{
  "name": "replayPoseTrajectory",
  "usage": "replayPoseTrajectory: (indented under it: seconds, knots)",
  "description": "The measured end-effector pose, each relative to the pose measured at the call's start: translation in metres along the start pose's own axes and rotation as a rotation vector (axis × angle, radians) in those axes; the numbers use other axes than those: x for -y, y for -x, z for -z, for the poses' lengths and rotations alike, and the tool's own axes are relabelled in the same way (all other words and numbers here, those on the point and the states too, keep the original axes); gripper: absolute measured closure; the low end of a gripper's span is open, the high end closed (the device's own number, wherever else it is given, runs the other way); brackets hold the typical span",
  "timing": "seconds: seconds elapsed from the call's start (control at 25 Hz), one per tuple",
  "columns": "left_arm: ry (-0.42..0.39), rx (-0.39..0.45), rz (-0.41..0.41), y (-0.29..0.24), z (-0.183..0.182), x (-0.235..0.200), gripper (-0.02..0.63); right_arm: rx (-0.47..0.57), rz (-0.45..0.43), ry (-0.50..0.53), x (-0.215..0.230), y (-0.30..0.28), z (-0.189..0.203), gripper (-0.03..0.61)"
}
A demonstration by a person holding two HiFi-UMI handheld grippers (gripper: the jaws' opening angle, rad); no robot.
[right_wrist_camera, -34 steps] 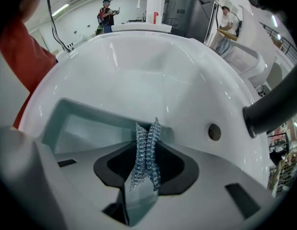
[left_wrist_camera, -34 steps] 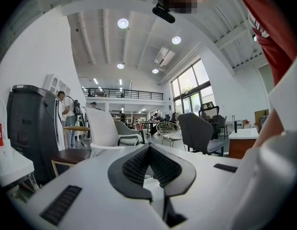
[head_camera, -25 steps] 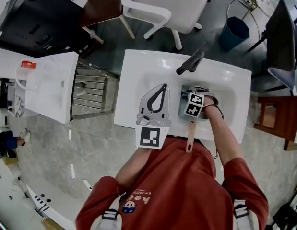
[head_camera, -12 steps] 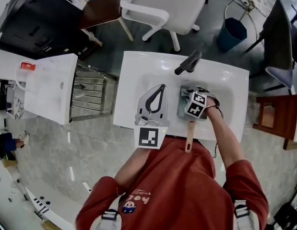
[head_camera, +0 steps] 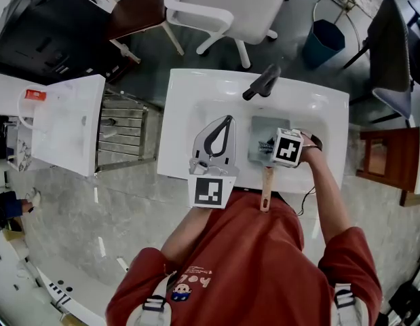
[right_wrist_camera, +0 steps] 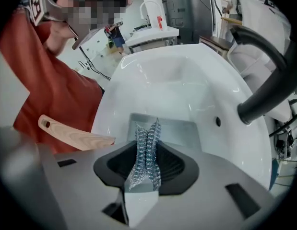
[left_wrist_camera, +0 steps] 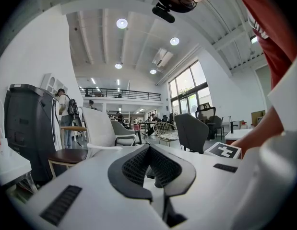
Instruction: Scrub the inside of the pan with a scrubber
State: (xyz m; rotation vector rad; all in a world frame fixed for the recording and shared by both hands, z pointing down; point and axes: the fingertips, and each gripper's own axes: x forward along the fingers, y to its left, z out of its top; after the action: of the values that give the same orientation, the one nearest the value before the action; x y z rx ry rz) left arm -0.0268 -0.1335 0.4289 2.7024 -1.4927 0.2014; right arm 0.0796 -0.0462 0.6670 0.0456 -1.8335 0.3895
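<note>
A square grey pan point(head_camera: 265, 132) sits in the white sink point(head_camera: 318, 117), its wooden handle point(head_camera: 266, 189) reaching over the near rim toward the person. My right gripper point(head_camera: 271, 147) is low over the pan's near right part, shut on a steel-wool scrubber point(head_camera: 263, 145). In the right gripper view the scrubber point(right_wrist_camera: 146, 150) stands pinched between the jaws of the right gripper point(right_wrist_camera: 147, 131), with the pan point(right_wrist_camera: 182, 129) and its handle point(right_wrist_camera: 74, 134) just beyond. My left gripper point(head_camera: 226, 121) rests over the sink's left side, shut and holding nothing; in its own view the left gripper point(left_wrist_camera: 148, 150) points out at the room.
A black faucet point(head_camera: 262, 82) arches over the sink's far rim, seen as a dark spout point(right_wrist_camera: 266, 92) at the right. A white counter point(head_camera: 67, 124) and a metal rack point(head_camera: 125, 129) stand to the left. Chairs point(head_camera: 226, 5) and a blue bin point(head_camera: 325, 41) lie beyond.
My right gripper has slid to the right across the pan with the scrubber in it, uncovering more of the pan's floor. The left gripper has stayed where it was.
</note>
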Motion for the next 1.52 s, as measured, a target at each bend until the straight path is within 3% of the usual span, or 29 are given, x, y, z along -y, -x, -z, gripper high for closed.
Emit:
replayPoseTrajectory:
  seconds: [0.4, 1.0, 1.2, 1.4, 1.52]
  knots:
    - [0.012, -0.001, 0.001, 0.001, 0.001, 0.001, 0.603, -0.011, -0.117, -0.046, -0.011, -0.022, 0.007, 0.446]
    - [0.017, -0.020, 0.015, -0.002, 0.008, 0.008, 0.603, 0.026, -0.170, -0.089, -0.011, -0.026, 0.010, 0.447]
    - [0.020, -0.024, 0.008, -0.003, 0.009, 0.005, 0.603, 0.025, -0.143, -0.080, -0.001, -0.029, 0.008, 0.446]
    - [0.014, -0.029, 0.008, -0.003, 0.009, 0.005, 0.603, 0.024, -0.033, -0.037, 0.017, -0.033, 0.009, 0.447]
    - [0.014, -0.032, 0.007, -0.002, 0.010, 0.004, 0.603, 0.033, -0.013, -0.039, 0.022, -0.039, 0.009, 0.447]
